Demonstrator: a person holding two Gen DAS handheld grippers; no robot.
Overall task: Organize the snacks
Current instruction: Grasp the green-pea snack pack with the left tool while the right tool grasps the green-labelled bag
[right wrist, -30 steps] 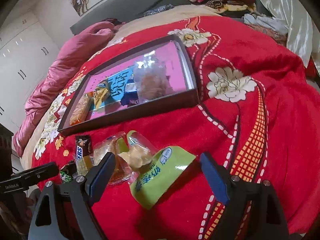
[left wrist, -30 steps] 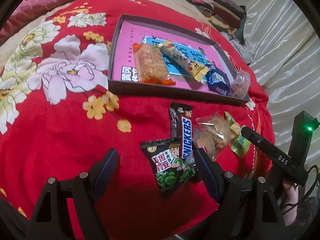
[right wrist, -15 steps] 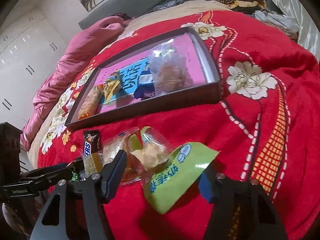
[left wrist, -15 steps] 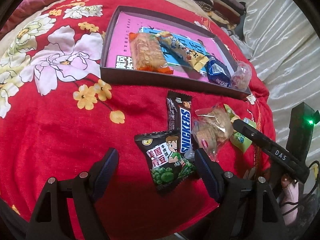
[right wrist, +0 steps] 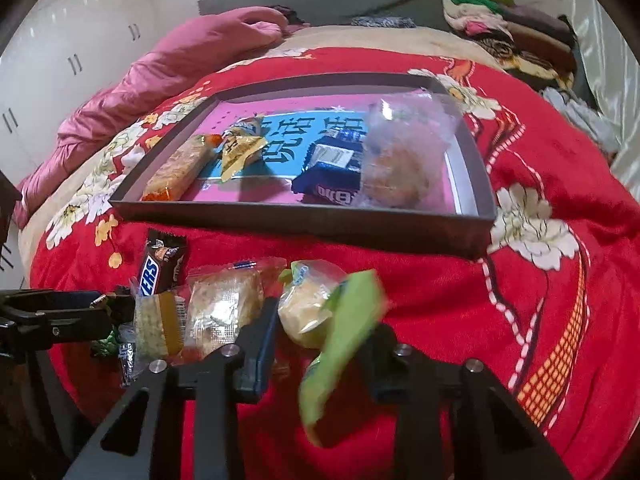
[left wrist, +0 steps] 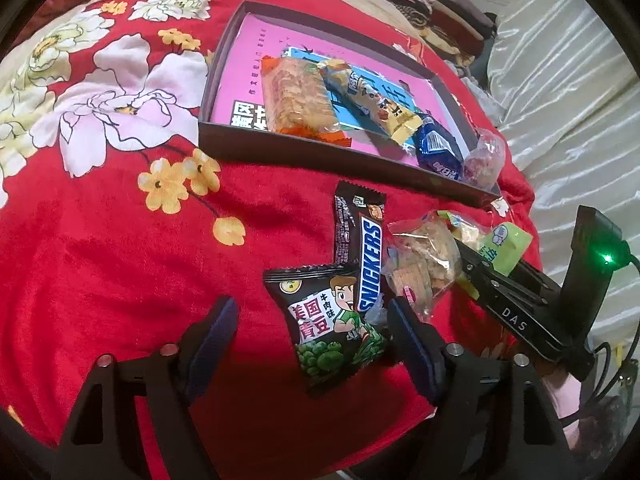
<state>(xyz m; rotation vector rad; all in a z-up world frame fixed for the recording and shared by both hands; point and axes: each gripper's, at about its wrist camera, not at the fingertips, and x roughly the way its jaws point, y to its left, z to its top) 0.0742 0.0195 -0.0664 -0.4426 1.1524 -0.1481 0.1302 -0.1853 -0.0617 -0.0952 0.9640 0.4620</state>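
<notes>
Two views: left wrist, then right.
Left gripper: jaws closing, pads not pressing the glossy black pea packet between them, near side of the shallow rectangular tray.
Right gripper: pinching the crinkly green packet, near side of the tray.

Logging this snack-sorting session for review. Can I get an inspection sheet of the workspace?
Surface: red floral blanket on a bed.
Job's things: shallow box holding four wrapped snacks; Snickers bar, green pea packet and clear cracker packet lie outside it.
Clutter: nothing seen.
Grippers: right hand-held gripper shut on the green-wrapped pastry; left hand-held gripper closing, pea packet between its jaws, pads not touching.
Cables: black cable beside the right hand-held gripper.
Surroundings: folded clothes, pink quilt, white cabinets.
</notes>
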